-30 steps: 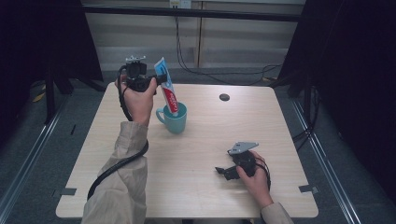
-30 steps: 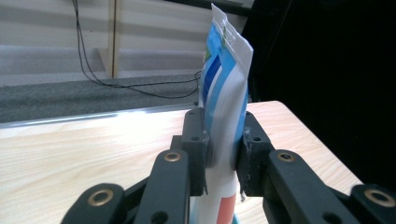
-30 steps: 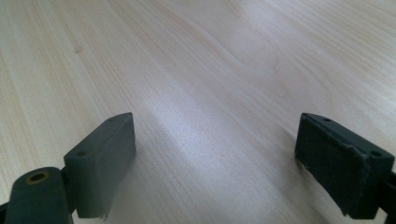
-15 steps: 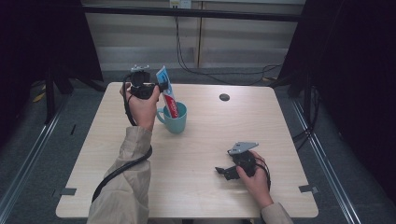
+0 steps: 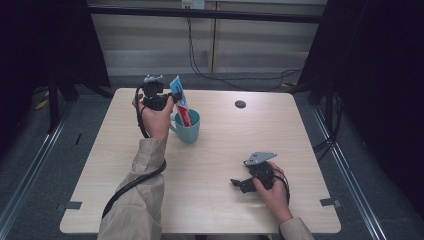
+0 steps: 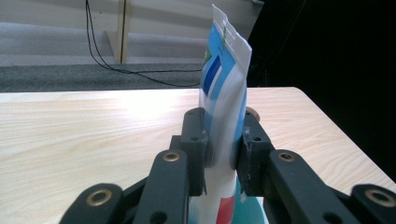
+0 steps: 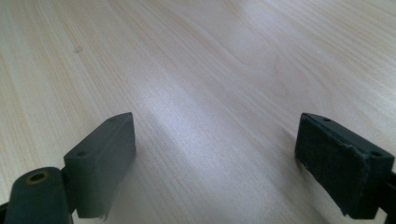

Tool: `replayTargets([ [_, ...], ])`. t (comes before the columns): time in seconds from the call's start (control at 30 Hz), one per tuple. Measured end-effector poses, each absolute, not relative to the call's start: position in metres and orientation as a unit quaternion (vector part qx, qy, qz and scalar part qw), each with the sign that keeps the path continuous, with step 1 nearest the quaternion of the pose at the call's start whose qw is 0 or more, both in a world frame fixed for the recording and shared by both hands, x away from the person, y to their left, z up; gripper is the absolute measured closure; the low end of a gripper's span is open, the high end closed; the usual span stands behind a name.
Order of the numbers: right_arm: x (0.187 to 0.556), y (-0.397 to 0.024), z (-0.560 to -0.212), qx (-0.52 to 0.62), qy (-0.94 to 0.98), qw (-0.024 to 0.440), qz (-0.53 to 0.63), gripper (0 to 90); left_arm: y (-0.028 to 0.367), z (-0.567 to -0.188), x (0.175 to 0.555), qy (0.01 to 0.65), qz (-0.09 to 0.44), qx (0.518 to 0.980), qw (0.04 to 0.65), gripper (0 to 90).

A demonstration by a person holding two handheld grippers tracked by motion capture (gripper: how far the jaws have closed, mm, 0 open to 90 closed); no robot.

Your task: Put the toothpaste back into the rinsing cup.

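Clamping a toothpaste tube (image 6: 224, 116) upright, its lower end inside the teal mug (image 5: 189, 131).

Left gripper (image 6: 223, 140) pinches the tube at the table's (image 5: 215, 200) eleven o'clock; right gripper (image 7: 219, 163), jaws wide apart, rests on the wood at five o'clock.

toothpaste tube (image 6: 223, 88), print too blurred to read

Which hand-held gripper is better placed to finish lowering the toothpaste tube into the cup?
Left: the left hand-held gripper already clamps the toothpaste tube above the cup. The right hand-held gripper rests open, far away.
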State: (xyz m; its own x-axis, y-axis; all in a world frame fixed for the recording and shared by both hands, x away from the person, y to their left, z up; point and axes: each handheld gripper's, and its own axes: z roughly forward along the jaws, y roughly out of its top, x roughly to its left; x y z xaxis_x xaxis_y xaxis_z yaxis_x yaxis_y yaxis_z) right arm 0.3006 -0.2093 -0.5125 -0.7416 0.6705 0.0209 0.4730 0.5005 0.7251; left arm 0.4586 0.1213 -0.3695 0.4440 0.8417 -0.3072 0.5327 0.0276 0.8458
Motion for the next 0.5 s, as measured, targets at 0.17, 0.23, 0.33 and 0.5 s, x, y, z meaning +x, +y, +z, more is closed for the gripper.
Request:
replayTargets([
  [0.17,0.301,-0.209,-0.513,0.334,0.856,0.133,0.372,11.9,0.121,-0.373,0.458,0.507,0.15,0.679,0.509,75.9],
  [0.23,0.301,-0.209,-0.513,0.334,0.856,0.133,0.372,11.9,0.12,-0.376,0.458,0.509,0.148,0.679,0.507,75.8],
  [0.33,0.301,-0.209,-0.513,0.334,0.856,0.133,0.372,11.9,0.119,-0.38,0.458,0.51,0.143,0.679,0.508,75.8],
  [0.5,0.3,-0.209,-0.512,0.336,0.856,0.131,0.371,11.9,0.117,-0.384,0.458,0.514,0.138,0.678,0.507,75.8],
])
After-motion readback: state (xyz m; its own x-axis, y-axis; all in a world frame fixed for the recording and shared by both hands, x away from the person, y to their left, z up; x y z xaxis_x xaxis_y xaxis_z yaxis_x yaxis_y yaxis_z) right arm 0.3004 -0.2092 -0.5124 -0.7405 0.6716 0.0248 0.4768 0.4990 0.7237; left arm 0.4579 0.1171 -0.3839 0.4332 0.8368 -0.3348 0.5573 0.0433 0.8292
